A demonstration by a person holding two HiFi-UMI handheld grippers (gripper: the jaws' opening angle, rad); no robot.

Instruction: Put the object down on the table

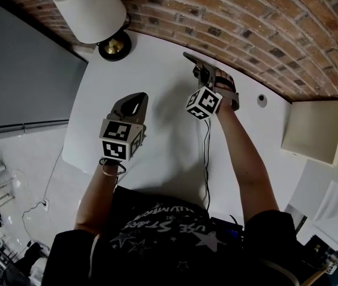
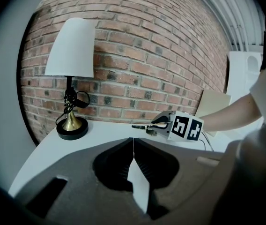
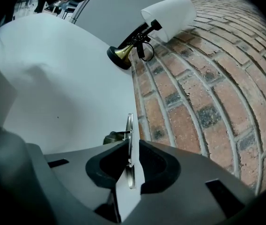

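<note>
Metal object [image 3: 130, 128] edge-on between narrowly parted jaws of right tool [image 3: 133, 143]; left tool [image 2: 133, 140] closed, empty, over white table [image 1: 157, 64].

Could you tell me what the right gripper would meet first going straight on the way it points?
Most likely the brick wall, near where it meets the table: the right gripper points along it at a shallow angle, and the thin metal object between its jaws would touch first. Depth is uncertain.

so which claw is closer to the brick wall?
Right. The right claw is near the table's back edge, just beside the wall; the left claw hangs over the middle of the table, well short of it.
</note>
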